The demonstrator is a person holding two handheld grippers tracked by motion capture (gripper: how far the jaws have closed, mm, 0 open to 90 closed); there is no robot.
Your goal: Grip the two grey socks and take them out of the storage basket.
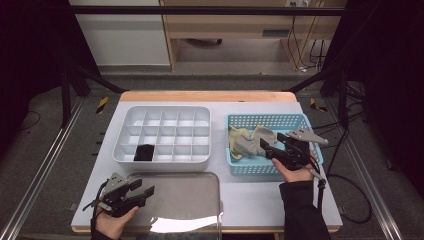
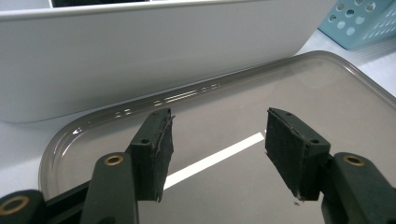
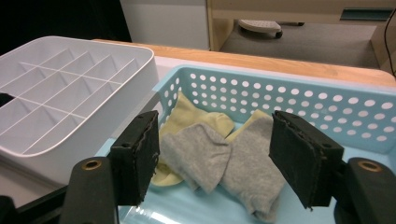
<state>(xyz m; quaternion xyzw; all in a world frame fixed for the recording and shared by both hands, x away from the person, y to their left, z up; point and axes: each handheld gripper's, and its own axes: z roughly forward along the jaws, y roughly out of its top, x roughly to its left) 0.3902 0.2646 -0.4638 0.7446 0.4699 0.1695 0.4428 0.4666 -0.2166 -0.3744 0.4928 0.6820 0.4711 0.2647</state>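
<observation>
- High view: my right gripper [image 1: 266, 148] hangs over the near right part of the blue basket [image 1: 295, 120], its jaws pointing left toward the socks, and the grey socks [image 1: 245, 145] lie just beyond the tips.
- Right gripper view: my jaws stand apart with nothing pressed between the pads; the grey socks [image 3: 219, 158] lie below and ahead of them, framed in the gap (no contact that I can see).
- Two grey socks overlap one another on the basket floor, and the yellow socks [image 3: 191, 114] lie partly under them, toward the basket's far left corner.
- The blue basket sits on the right of the table [image 1: 250, 200], just beside the white divided tray [image 1: 165, 112].
- One black item [image 1: 144, 153] lies in a near-row compartment of that tray, toward its left; I cannot tell what it is.
- My left gripper [image 1: 142, 191] rests low at the near left, well apart from the socks, over the left end of the grey lid [image 1: 190, 195].
- Left gripper view: its jaws are also spread wide and empty, hovering above the glossy lid, with the tray's white wall [image 2: 140, 51] just ahead.
</observation>
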